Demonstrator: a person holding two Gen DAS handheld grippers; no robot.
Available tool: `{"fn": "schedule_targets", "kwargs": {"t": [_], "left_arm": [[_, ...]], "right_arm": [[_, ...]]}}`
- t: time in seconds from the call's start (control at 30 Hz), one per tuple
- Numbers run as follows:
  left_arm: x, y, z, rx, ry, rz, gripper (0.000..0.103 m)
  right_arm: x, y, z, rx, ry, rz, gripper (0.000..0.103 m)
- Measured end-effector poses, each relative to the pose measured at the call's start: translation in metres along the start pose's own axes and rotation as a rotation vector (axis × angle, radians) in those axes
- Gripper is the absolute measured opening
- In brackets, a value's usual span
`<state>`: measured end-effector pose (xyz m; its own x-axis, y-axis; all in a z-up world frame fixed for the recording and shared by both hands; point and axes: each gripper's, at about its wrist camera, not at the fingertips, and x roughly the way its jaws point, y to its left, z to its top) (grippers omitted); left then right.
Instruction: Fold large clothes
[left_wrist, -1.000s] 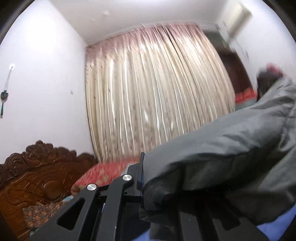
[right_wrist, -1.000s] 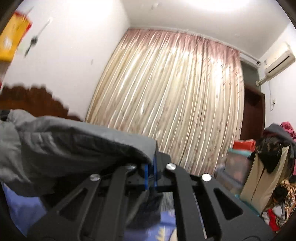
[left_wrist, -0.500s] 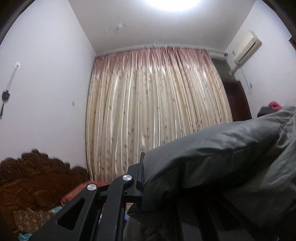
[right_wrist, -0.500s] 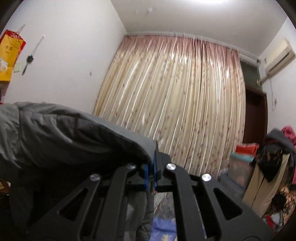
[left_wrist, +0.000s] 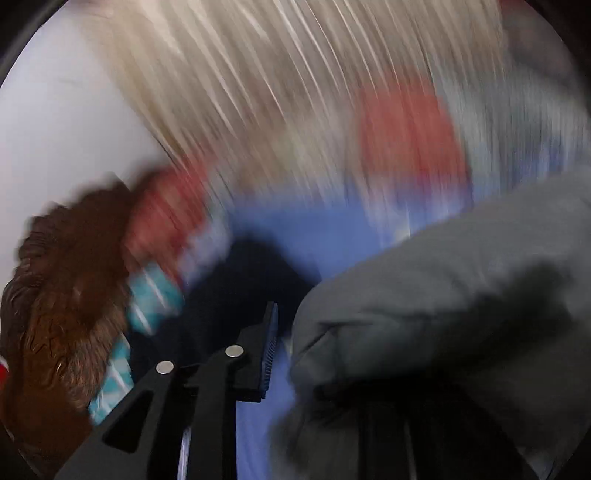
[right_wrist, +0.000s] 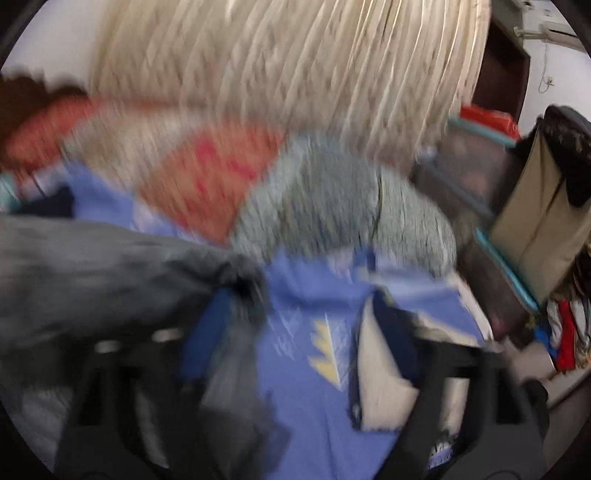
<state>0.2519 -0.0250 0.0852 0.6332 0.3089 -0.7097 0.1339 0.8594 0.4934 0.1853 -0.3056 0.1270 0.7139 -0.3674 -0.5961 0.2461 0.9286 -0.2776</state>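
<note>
The bed (right_wrist: 306, 369), spread with a blue sheet, fills the lower half of both views, where half a second ago the cameras looked up at the curtain (left_wrist: 258, 81) and ceiling. Both frames are now heavily smeared by motion.

The large grey garment (left_wrist: 461, 302) bulks across the right side of the left wrist view and drapes over the right-hand finger of the left gripper (left_wrist: 295, 354), hiding it. Only the left-hand finger shows, with a gap of blue sheet between its pad and the cloth, so whether this gripper clamps the garment cannot be told.

In the right wrist view the garment (right_wrist: 92, 273) lies at the left, over the left-hand finger of the right gripper (right_wrist: 295, 332). That gripper's fingers now stand wide apart with bare sheet between them, whereas earlier they were pinched together on the cloth.

A fuzzy grey blanket (right_wrist: 343, 206) and a red pillow (right_wrist: 210, 173) lie farther back, blurred.
</note>
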Motion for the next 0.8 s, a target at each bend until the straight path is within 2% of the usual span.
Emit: {"fn": "schedule_targets", "kwargs": {"t": [0.03,0.07,0.1,0.17,0.23,0.3,0.33,0.4,0.47,0.53,0.63,0.67,0.73,0.8], "left_arm": [[0.033,-0.017,-0.014,0.030,0.113,-0.026,0.046],[0.055,-0.027,-0.029,0.035,0.170,-0.037,0.046],[0.063,-0.033,-0.042,0.034,0.179,-0.021,0.046],[0.070,-0.041,-0.064,0.029,0.171,-0.027,0.046],[0.063,-0.039,-0.075,0.012,0.124,-0.056,0.046],[0.052,-0.029,-0.083,-0.001,0.070,-0.068,0.054],[0.048,-0.024,-0.085,-0.005,0.053,-0.065,0.061],[0.042,-0.019,-0.092,-0.001,0.032,-0.067,0.067],[0.039,-0.014,-0.097,0.003,0.024,-0.085,0.068],[0.030,-0.009,-0.109,-0.011,0.008,-0.112,0.068],[0.011,0.004,-0.126,-0.029,-0.044,-0.144,0.073],[0.004,0.007,-0.134,-0.022,-0.063,-0.153,0.075],[-0.007,0.008,-0.149,0.006,-0.094,-0.171,0.078],[-0.013,0.009,-0.163,0.041,-0.113,-0.185,0.080]], "right_arm": [[0.014,0.009,-0.021,-0.011,0.039,0.001,0.079],[0.018,0.014,-0.038,-0.002,0.055,0.025,0.079],[0.020,0.016,-0.060,0.028,0.074,0.085,0.079],[0.015,0.013,-0.103,0.105,0.100,0.176,0.079],[0.006,0.004,-0.142,0.164,0.119,0.243,0.079],[-0.007,-0.001,-0.178,0.187,0.122,0.255,0.079],[-0.013,-0.004,-0.197,0.191,0.138,0.264,0.079],[-0.021,-0.003,-0.214,0.192,0.171,0.285,0.079],[-0.034,-0.001,-0.213,0.185,0.150,0.295,0.079],[-0.047,0.003,-0.197,0.177,0.101,0.315,0.075],[-0.060,0.016,-0.172,0.167,0.075,0.424,0.073],[-0.058,0.031,-0.164,0.140,0.108,0.498,0.073],[-0.050,0.055,-0.162,0.091,0.183,0.577,0.068],[-0.033,0.092,-0.172,0.045,0.347,0.722,0.067]]}}
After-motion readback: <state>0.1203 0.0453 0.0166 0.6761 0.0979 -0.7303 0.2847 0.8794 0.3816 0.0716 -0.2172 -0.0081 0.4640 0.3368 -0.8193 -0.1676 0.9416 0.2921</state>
